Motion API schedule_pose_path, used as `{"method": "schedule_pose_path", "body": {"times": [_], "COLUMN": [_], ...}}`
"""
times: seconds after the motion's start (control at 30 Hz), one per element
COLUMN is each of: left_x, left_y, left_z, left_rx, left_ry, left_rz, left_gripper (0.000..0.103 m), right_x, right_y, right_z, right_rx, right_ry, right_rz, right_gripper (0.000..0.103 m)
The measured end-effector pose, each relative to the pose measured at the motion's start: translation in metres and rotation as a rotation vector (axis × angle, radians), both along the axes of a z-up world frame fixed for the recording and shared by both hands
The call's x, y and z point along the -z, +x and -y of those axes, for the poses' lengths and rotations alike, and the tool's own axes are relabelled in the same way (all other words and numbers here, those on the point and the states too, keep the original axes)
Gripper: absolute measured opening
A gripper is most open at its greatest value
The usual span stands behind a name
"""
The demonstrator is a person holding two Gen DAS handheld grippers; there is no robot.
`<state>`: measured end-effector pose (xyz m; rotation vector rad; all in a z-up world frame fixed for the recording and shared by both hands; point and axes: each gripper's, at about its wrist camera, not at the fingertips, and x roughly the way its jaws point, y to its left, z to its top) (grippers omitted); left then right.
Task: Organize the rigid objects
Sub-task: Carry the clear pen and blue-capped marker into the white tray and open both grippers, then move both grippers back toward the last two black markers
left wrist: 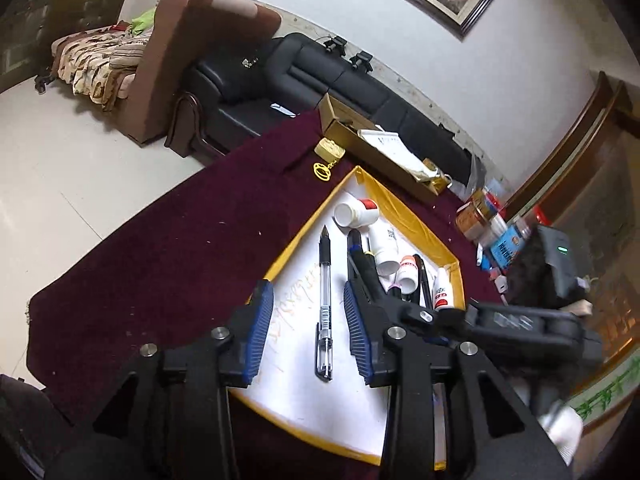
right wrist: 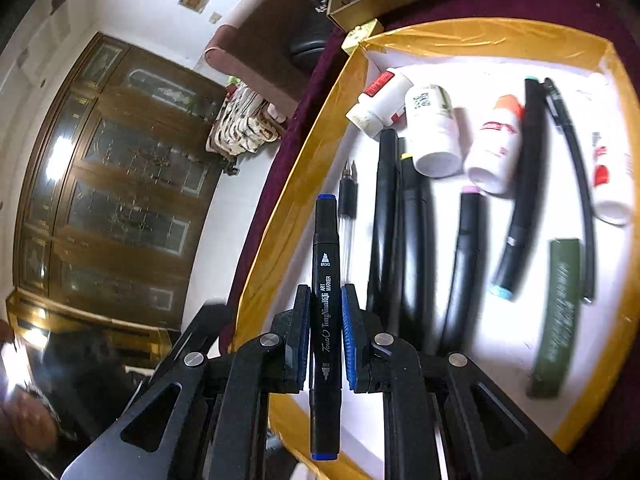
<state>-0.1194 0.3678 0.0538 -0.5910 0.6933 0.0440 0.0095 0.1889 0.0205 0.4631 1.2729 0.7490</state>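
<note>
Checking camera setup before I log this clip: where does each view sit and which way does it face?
Left wrist: on the left gripper, looking down over open fingers at a clear pen in the yellow-rimmed tray; the other gripper intrudes at right.
Right wrist: on the right gripper, fingers shut on a blue-capped marker, above the tray.
Shared: tray, pen, white bottles.

left wrist: angled down, close | right wrist: same | shared: yellow-rimmed tray [left wrist: 408, 216] [right wrist: 288, 216]
</note>
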Motion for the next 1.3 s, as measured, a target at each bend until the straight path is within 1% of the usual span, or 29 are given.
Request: {"method": "schedule_pose_path", "body": {"times": [0.23,0.27,0.3,0.37,0.5,0.63,0.77,0.8,0.87,0.9,1.1,1.2,1.3], "left_x": [0.007,0.008,0.009,0.011,0.013,0.012,0.009,0.008,0.006,0.006,0.002,-0.001,-0.004], "left_y": [-0.001,-0.001,-0.002,-0.003,-0.005,-0.006,-0.007,-0.007,-0.008,-0.007,-0.002,0.000,0.001], "left_z": [-0.011,-0.011,-0.012,-0.013,-0.015,-0.013,-0.009,-0.008,-0.003,-0.001,0.027,0.043,0.057], "left_rx": [-0.002,-0.002,-0.004,-0.016,-0.030,-0.037,-0.036,-0.035,-0.030,-0.025,0.041,0.072,0.096], "left_ry": [-0.031,-0.034,-0.036,-0.040,-0.051,-0.050,-0.053,-0.054,-0.046,-0.043,-0.016,0.019,0.054], "left_rz": [-0.005,-0.007,-0.009,-0.013,-0.018,-0.021,-0.017,-0.017,-0.015,-0.015,-0.024,-0.029,-0.033], "left_gripper": [0.035,0.036,0.042,0.050,0.050,0.054,0.054,0.054,0.055,0.056,0.057,0.058,0.058], "right_x": [0.011,0.010,0.009,0.007,0.000,-0.012,-0.026,-0.029,-0.033,-0.034,-0.039,-0.044,-0.049], "right_y": [0.005,0.003,0.003,0.004,0.006,0.001,-0.008,-0.011,-0.011,-0.014,-0.032,-0.041,-0.048], "right_z": [-0.007,-0.004,-0.002,0.000,0.007,0.020,0.032,0.038,0.039,0.043,0.056,0.070,0.082], "right_rx": [0.044,0.057,0.066,0.076,0.084,0.093,0.109,0.118,0.130,0.132,0.130,0.165,0.193], "right_ry": [-0.043,-0.055,-0.066,-0.069,-0.064,-0.069,-0.101,-0.115,-0.140,-0.158,-0.305,-0.396,-0.470], "right_rz": [-0.006,0.005,0.017,0.030,0.053,0.111,0.191,0.215,0.244,0.262,0.372,0.447,0.500], "right_gripper": [0.014,0.014,0.014,0.014,0.015,0.023,0.026,0.027,0.034,0.034,0.035,0.035,0.035]}}
